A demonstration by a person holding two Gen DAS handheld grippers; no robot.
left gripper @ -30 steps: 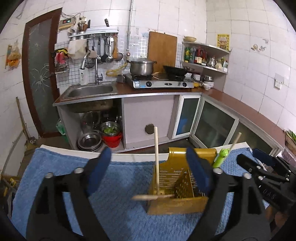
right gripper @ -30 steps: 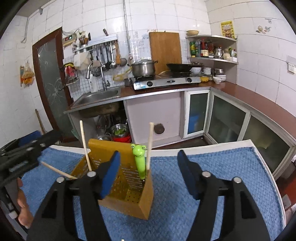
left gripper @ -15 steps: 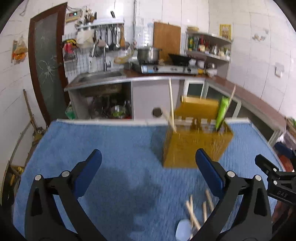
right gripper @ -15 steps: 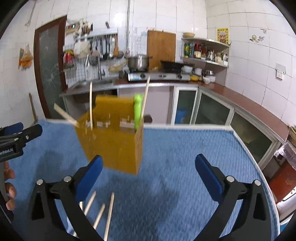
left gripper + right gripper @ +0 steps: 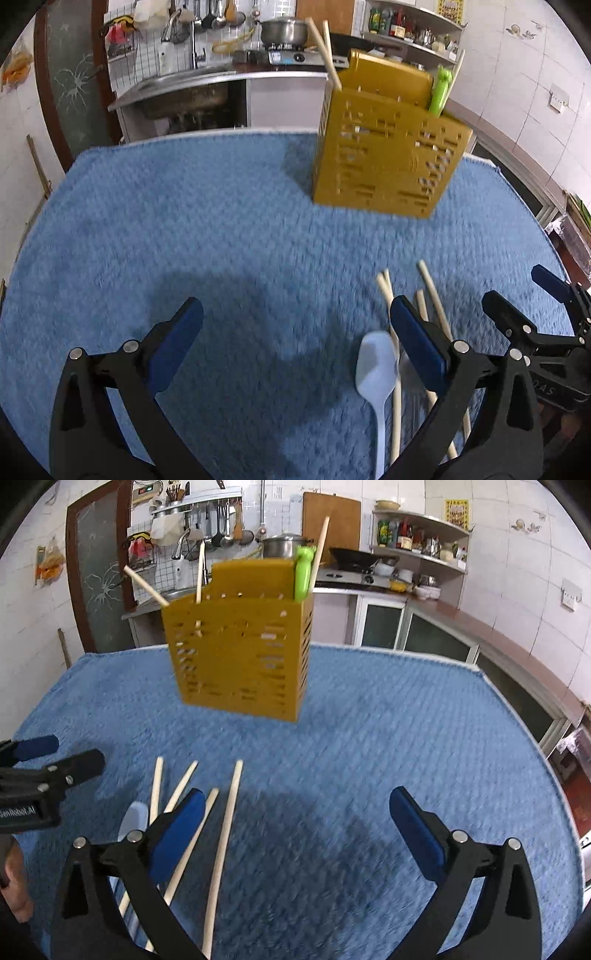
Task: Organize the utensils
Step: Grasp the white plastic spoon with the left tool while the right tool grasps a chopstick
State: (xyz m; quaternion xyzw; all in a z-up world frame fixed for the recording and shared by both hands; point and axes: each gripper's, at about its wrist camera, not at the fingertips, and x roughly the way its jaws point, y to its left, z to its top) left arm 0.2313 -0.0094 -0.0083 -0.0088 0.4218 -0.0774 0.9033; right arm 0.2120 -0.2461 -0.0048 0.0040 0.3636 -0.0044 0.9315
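Observation:
A yellow perforated utensil holder stands upright on the blue towel. It holds several wooden chopsticks and a green frog-topped utensil. Several loose chopsticks and a pale blue spoon lie on the towel nearer me. My left gripper is open and empty, its right finger over the spoon and chopsticks. My right gripper is open and empty, its left finger over the loose chopsticks.
The other gripper shows at each view's edge. Behind the table are a sink, a stove with a pot and low cabinets. The towel's edge runs along the right.
Both grippers have pulled back and up from the holder and tilted down. The holder now stands farther off, and the loose chopsticks and spoon have come into view.

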